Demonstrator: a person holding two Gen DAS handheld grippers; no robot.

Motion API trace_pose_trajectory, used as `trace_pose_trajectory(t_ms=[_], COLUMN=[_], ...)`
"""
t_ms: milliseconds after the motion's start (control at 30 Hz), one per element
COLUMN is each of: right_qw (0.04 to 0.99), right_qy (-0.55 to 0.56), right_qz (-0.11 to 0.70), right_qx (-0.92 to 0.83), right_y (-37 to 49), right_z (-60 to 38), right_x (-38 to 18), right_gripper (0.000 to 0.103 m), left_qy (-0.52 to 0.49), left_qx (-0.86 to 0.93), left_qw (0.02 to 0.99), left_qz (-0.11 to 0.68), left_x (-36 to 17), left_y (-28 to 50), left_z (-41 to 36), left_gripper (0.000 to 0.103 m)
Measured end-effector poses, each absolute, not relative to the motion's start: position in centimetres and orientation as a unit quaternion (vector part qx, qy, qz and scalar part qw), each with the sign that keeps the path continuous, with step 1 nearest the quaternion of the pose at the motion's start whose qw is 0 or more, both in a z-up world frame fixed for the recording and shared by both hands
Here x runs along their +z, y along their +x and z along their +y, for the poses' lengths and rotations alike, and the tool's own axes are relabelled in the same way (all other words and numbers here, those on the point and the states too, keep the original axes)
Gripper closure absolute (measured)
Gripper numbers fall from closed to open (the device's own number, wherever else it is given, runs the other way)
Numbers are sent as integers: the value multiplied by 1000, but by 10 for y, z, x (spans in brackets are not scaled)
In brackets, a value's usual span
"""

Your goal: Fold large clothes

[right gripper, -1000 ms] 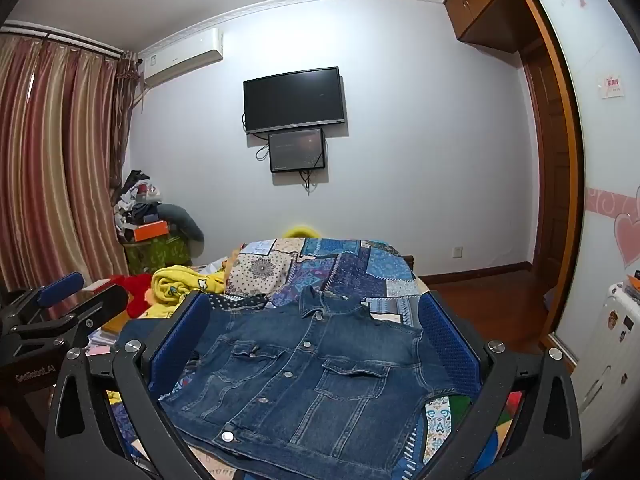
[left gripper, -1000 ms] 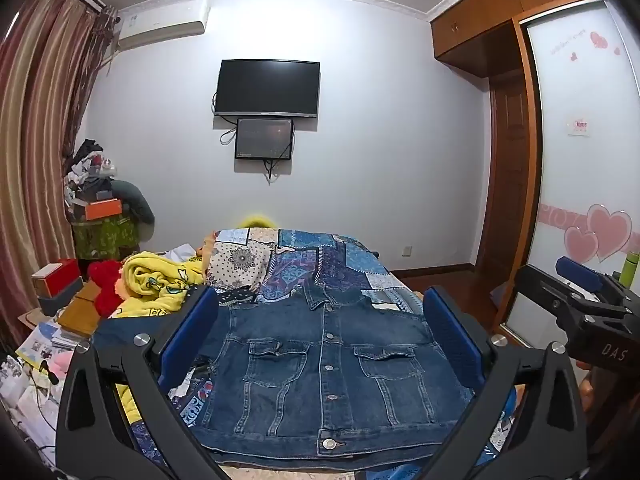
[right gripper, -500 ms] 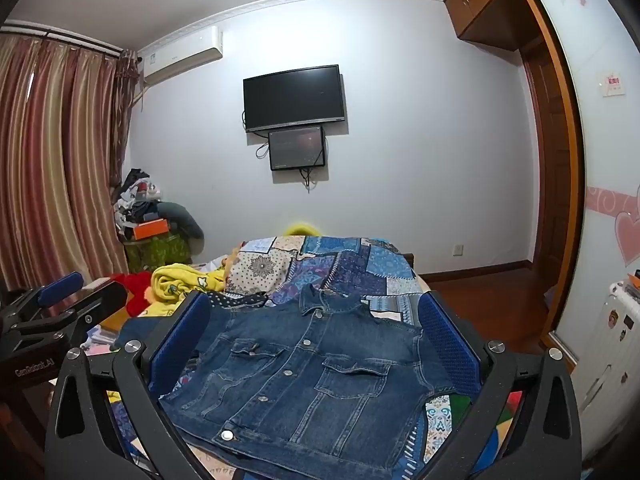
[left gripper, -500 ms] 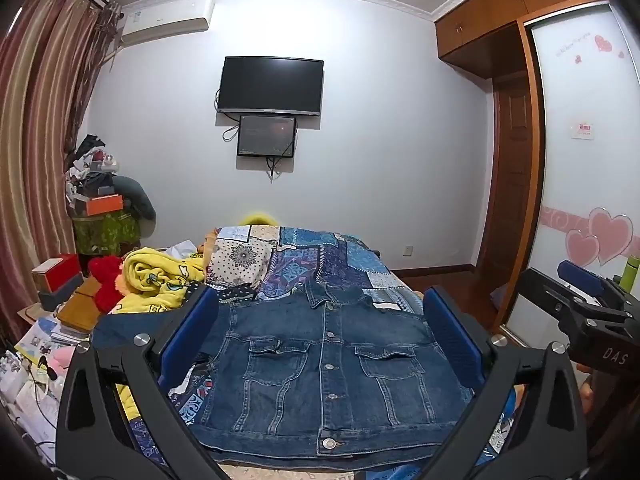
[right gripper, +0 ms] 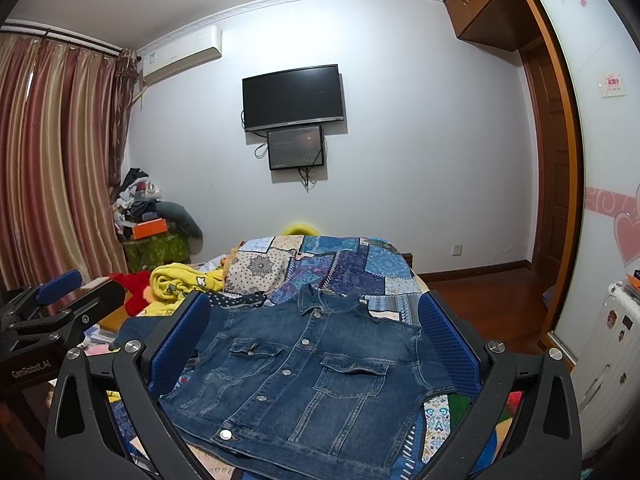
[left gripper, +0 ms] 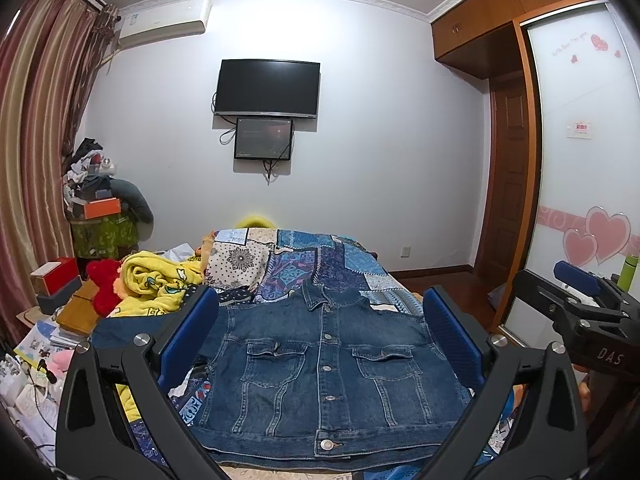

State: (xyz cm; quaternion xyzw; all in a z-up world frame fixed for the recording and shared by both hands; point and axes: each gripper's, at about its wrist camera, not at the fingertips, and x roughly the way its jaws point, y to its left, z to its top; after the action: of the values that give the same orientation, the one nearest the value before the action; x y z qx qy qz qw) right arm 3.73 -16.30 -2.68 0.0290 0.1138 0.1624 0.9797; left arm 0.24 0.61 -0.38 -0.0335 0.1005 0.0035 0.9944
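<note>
We're holding the left hand-held gripper (left gripper: pixel 320 336) with its jaws spread wide, nothing between the blue pads (left gripper: pixel 188 336), hovering above the near hem of the denim jacket (left gripper: pixel 324 368). We're holding the right hand-held gripper (right gripper: pixel 316 340) just as wide apart and empty too, over the same jacket (right gripper: pixel 312 380) from a bit further right, so the jacket is sitting skewed in that view. Each gripper is showing up at the edge of the other's camera: the right one (left gripper: pixel 580 312) at the right edge of the left wrist view, the left one (right gripper: pixel 52 320) at the left edge of the right wrist view.

The jacket is lying flat and front-up on the bed, buttoned, collar pointing toward the far wall, both chest pockets facing up. The sleeves are not showing clearly; we can't tell how they're lying. It's resting on a blue patchwork quilt (left gripper: pixel 320 260) that is covering the bed.

Left of the jacket a yellow blanket (left gripper: pixel 160 280) is lying bunched up, with a red plush (left gripper: pixel 104 284) just beside it. Beyond the bed, a dark TV (left gripper: pixel 267 87) is hanging on the far wall with a smaller screen (left gripper: pixel 263 139) right under it, and an air conditioner (left gripper: pixel 164 22) is sitting up near the striped curtains (left gripper: pixel 36 120). A wooden wardrobe (left gripper: pixel 508 12) is running along the right side
</note>
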Motion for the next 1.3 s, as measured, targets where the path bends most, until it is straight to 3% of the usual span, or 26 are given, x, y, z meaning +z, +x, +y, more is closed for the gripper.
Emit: trace_pose_trajectory(t_ms=[1300], right_qw=[979], right_qy=[27], right_qz=[121], right_qx=[161], right_y=[40], right_z=[-162], right_x=[-29], right_gripper=[0], left_qy=[-31], left_qx=[5], left_qw=[994], left_qz=[107], left_x=[-4], left_y=[9], left_z=[2], left_gripper=[0])
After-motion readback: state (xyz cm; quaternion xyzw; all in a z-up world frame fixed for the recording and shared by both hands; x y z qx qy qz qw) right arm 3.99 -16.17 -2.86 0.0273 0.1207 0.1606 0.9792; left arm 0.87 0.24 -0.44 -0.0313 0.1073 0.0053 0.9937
